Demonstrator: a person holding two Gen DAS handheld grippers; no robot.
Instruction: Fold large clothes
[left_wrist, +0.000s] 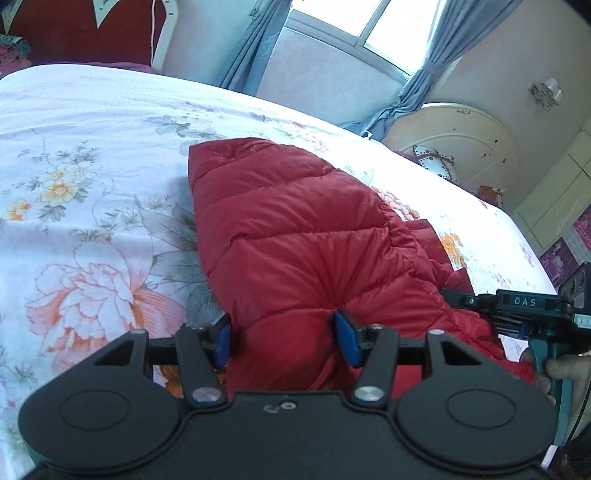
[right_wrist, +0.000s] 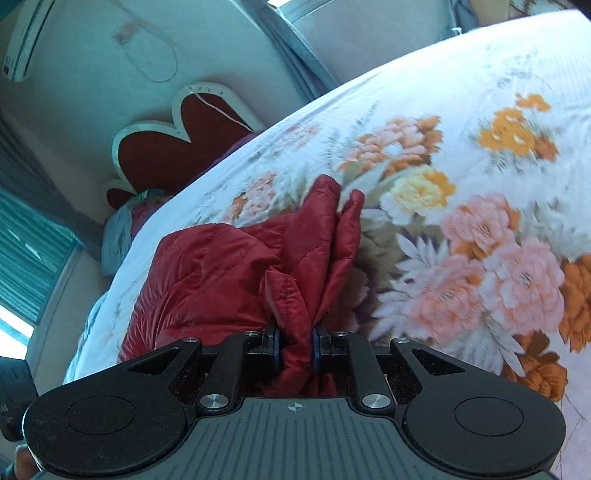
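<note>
Between the blue pads (left_wrist: 221, 339) of the left gripper (left_wrist: 282, 334) sits a thick bunch of the red quilted jacket (left_wrist: 295, 229); the jaws stand wide, so whether they truly pinch the padding or only straddle it cannot be told from this view. Off to the right, the right gripper (right_wrist: 297, 350) is clenched on a narrow gathered fold of the same jacket, its pads pressed close with fabric bulging out above them. Both holds are at the near end of the garment, which lies partly doubled over on the floral bedsheet (left_wrist: 92, 184) and stretches away toward the far side of the bed, a loose flap standing up beyond the right gripper.

Judging by this, the step is carrying the near edge over to make a fold. To do it well, the left jaws should close firmly before any lift, since puffy, slippery fabric escapes a loose grip. Both grippers should then rise together and level, keeping the edge taut between them, and lay it down squarely so the loose flap is not trapped crooked underneath.
</note>
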